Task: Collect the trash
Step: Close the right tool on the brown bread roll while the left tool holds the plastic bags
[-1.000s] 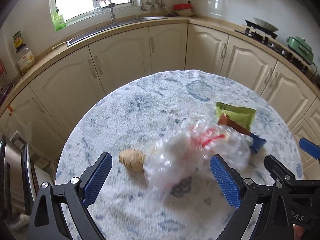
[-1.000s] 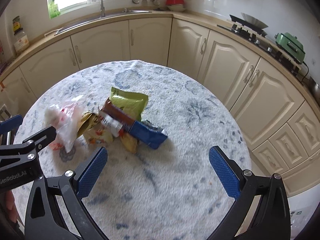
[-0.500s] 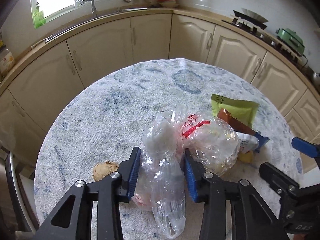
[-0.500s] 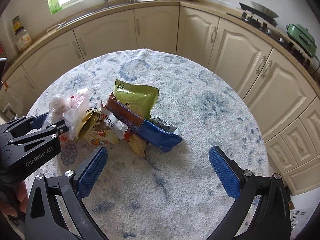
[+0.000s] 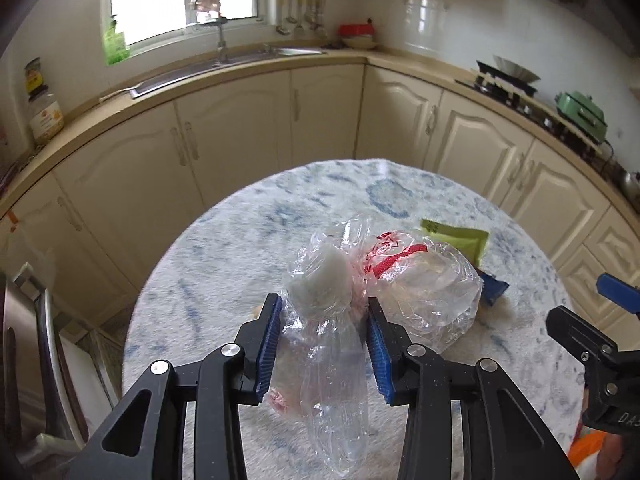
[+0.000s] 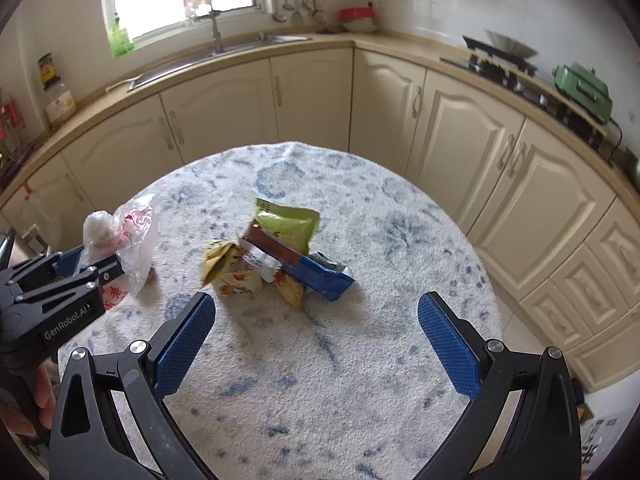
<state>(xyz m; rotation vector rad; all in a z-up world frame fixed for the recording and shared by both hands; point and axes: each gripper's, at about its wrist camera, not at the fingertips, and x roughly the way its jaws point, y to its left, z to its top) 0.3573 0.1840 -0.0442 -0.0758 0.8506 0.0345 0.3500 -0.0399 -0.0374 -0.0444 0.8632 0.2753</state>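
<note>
**A:** See that? The left gripper (image 5: 325, 330) has its blue pads pinched on the clear plastic bag (image 5: 384, 280), with the crumpled film bunched between them and the loose tail hanging down below the fingers. From the right wrist view the bag looks lifted clear of the round table (image 6: 360, 380), just left of the wrapper pile.

**B:** And the right gripper (image 6: 316, 344)?

**A:** Spread wide, nothing between its pads, hovering over bare tabletop on the near side of the pile.

**B:** So how should this go?

**A:** I'd say keep the squeeze on the bunched neck, because thin film slips. Carry it slowly enough that the bulging half, the part with the red print, doesn't swing into the pile. I reckon the free gripper could then take the wrappers from the top down.

**B:** What's there to collect, counted?

**A:** One bag, already held. In the pile: one green packet (image 6: 289, 222) at the far side, one brown-and-blue wrapper (image 6: 304, 262) lying across it, one white wrapper (image 6: 266, 266) tucked under that. At the near left there are yellow wrappers (image 6: 230, 276), at least two, though I can't separate them cleanly.

**B:** Anything else by the pile?

**A:** A small tan lump peeks out beside the held bag. I can't tell what it is.
</note>
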